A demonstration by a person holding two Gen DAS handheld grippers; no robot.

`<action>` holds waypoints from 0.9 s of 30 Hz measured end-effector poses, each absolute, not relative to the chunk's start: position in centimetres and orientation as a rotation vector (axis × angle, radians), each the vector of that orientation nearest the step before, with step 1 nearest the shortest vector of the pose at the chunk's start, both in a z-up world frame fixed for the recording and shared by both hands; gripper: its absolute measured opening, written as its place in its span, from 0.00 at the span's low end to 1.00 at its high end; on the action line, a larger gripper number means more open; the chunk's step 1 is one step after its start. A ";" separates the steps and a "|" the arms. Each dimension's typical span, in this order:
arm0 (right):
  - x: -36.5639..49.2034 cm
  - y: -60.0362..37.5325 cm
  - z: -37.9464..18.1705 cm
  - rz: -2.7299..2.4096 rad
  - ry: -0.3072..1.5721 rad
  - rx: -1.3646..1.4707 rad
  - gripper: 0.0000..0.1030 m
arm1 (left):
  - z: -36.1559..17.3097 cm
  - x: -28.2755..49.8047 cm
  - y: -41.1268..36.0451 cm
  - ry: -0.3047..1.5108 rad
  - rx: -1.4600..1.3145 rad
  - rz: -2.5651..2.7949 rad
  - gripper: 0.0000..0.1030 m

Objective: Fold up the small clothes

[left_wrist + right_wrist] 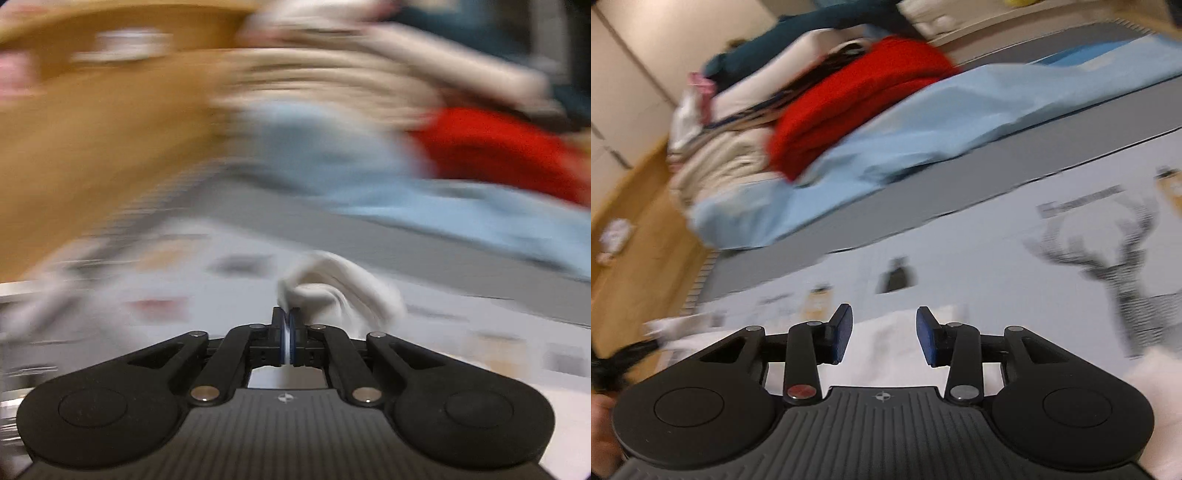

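Observation:
In the left wrist view my left gripper [289,314] is shut on a bunched fold of a small white garment [343,284], which rises just ahead of the pads. The whole view is smeared with motion. In the right wrist view my right gripper [884,325] stands open, its blue pads [842,332] well apart with nothing pinched between them. White cloth [886,354] lies flat below and behind the fingers, on a pale printed mat [997,240] with a deer drawing.
Beyond the mat is a grey strip, then a pile of clothes: a light blue piece [923,122], a red one [857,99], cream ones [716,162] and a dark teal one at the back. Wooden floor [635,206] lies to the left.

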State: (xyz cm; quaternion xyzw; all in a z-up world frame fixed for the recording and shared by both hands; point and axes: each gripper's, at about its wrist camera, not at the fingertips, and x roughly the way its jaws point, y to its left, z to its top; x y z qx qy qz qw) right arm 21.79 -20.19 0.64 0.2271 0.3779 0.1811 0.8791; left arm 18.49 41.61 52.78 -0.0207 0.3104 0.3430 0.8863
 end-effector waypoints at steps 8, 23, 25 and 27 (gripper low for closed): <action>22.8 -24.7 -3.2 0.107 0.937 0.386 0.40 | 51.8 18.9 39.5 0.688 -0.107 0.537 0.35; 21.7 -30.0 -6.6 0.128 1.113 0.120 0.44 | 33.9 25.0 17.4 0.833 0.061 -0.280 0.70; 21.4 -30.2 -6.9 0.128 1.118 0.054 0.48 | 31.5 25.8 16.5 0.845 0.062 -0.288 0.70; 21.4 -30.5 -7.4 0.129 1.116 0.016 0.53 | 28.3 27.3 15.5 0.858 0.070 -0.291 0.70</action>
